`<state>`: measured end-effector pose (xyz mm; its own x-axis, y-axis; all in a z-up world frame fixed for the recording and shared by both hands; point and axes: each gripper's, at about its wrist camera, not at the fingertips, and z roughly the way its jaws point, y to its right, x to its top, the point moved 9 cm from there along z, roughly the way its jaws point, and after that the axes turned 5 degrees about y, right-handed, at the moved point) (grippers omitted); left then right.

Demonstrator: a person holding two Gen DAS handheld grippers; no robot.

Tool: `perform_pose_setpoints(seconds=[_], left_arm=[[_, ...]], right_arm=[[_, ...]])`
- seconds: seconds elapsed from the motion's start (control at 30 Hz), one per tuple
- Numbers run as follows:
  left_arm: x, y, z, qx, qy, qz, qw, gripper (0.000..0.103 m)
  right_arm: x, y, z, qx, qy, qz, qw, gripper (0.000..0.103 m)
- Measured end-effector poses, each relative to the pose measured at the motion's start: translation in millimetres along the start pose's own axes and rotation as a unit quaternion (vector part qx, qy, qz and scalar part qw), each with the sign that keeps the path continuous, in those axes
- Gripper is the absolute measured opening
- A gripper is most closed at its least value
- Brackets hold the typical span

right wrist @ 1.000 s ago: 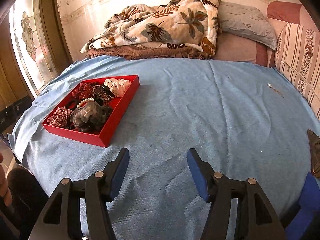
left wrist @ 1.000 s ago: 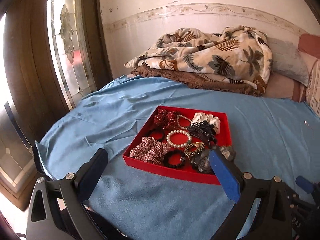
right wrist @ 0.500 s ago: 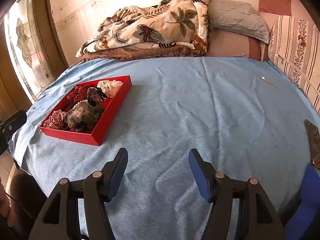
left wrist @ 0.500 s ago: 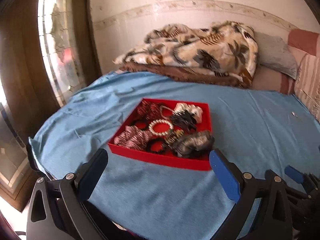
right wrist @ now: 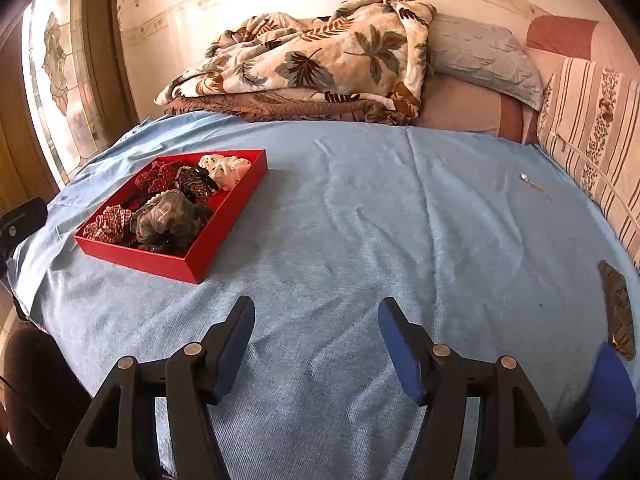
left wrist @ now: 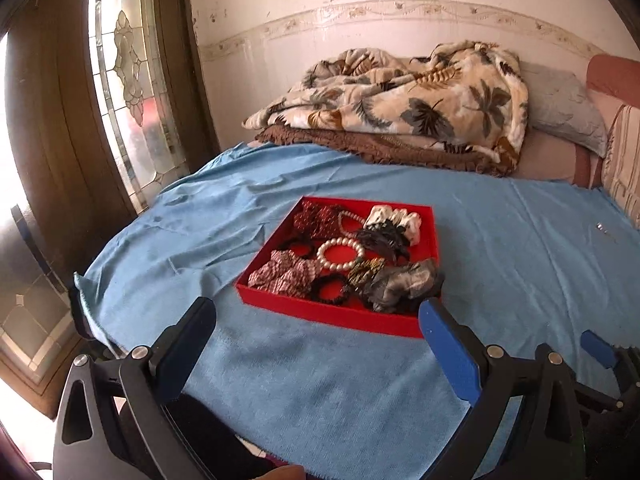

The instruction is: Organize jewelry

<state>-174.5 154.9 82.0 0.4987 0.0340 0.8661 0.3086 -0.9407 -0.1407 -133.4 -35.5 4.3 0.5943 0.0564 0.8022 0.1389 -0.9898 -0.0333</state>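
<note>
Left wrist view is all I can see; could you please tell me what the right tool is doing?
Observer: The right tool is open and holds nothing, over the bare blue sheet.
Operator: Where is the red tray from it, please?
Observer: The red tray lies ahead and to its left, apart from its fingers.
Operator: Is anything else on that side?
Observer: A flat patterned object, perhaps a phone case, lies near the bed's right edge.
</note>
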Motion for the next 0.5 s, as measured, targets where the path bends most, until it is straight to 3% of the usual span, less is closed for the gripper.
perform_pose_setpoints(seconds=[0.5], left_arm=[[-21, -4, 12, -0.018, -0.043, -0.005, 0.9989, 0.101]], right_arm=[[0, -9, -7, -0.011, 0.002, -0.017, 1.0, 0.072]])
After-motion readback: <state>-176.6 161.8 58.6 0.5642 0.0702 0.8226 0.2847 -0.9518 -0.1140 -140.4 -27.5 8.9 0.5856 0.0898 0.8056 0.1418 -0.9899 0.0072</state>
